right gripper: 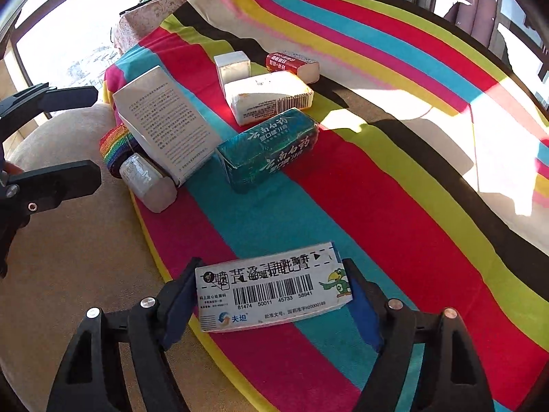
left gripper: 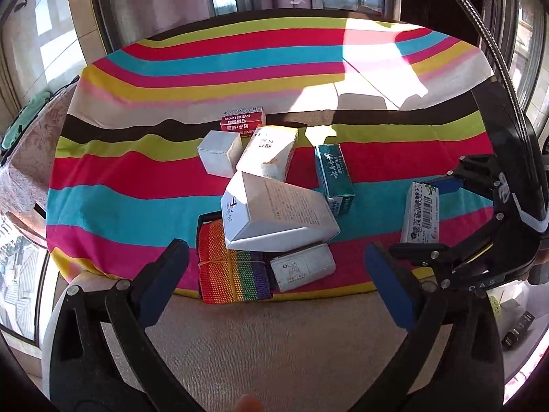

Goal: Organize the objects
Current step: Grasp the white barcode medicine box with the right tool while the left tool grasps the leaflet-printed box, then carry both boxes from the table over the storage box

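Observation:
My right gripper (right gripper: 272, 300) is shut on a white medicine box with a barcode (right gripper: 271, 290), held over the striped cloth; the box also shows in the left wrist view (left gripper: 420, 213). My left gripper (left gripper: 274, 274) is open and empty, near the cloth's front edge, in front of a rainbow strap roll (left gripper: 228, 271) and a small white packet (left gripper: 302, 269). A large white box (left gripper: 278, 213) leans on them. Beyond lie a teal box (left gripper: 334, 175), a white and yellow box (left gripper: 269, 152), a small white cube box (left gripper: 219, 152) and a red box (left gripper: 243, 120).
A striped cloth (left gripper: 137, 189) covers most of a beige cushioned surface (left gripper: 274, 343). Windows and curtains stand beyond the far edge. A metal hose (left gripper: 494, 51) hangs at the right. The left gripper shows at the left edge of the right wrist view (right gripper: 51, 144).

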`<state>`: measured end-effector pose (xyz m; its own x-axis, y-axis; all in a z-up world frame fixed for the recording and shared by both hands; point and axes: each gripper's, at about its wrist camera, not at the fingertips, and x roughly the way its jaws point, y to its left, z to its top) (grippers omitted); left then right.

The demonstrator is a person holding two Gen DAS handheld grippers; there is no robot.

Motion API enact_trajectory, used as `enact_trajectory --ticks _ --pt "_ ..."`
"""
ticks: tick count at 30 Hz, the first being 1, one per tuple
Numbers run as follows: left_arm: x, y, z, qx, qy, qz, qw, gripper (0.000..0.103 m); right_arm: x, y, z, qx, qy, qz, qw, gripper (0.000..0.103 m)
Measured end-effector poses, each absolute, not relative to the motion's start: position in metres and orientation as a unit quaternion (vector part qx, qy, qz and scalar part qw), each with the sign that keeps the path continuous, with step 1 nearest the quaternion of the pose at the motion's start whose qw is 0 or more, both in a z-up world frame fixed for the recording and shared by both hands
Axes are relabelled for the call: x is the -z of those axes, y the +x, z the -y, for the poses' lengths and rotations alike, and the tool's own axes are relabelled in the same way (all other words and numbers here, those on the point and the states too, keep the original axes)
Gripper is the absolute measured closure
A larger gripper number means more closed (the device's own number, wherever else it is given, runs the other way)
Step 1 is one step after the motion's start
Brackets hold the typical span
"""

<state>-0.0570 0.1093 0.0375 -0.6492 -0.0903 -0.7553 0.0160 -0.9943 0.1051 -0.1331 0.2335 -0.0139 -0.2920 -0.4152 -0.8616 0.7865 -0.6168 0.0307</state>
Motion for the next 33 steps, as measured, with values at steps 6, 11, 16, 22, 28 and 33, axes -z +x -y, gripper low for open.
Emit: enact_trajectory --ticks 6,11,16,22,28,33 --pt "-0.031 -0.071 -0.137 0.895 0.419 0.102 0.111 0.001 0.007 -0.122 -0.282 0.84 0.45 -0.102 0.285 0.024" --pt "-0.022 -0.084 -0.153 0.884 0.424 0.131 0.149 0.001 -0.009 -0.097 -0.324 0.88 0.428 0.039 0.205 0.024" --pt "-0.015 -0.096 -0.157 0.874 0.436 0.139 0.163 0.001 -0.021 -0.06 -0.34 0.888 0.406 0.136 0.169 0.024" --pt "0.004 -0.117 -0.158 0.851 0.461 0.169 0.187 0.001 -0.019 -0.03 -0.342 0.874 0.407 0.231 0.134 0.024" --pt "0.011 -0.125 -0.152 0.844 0.458 0.186 0.209 0.016 -0.02 -0.015 -0.325 0.873 0.399 0.247 0.135 0.024" --pt "0.008 -0.119 -0.151 0.851 0.449 0.182 0.202 0.017 -0.019 -0.007 -0.318 0.879 0.398 0.236 0.116 0.024"
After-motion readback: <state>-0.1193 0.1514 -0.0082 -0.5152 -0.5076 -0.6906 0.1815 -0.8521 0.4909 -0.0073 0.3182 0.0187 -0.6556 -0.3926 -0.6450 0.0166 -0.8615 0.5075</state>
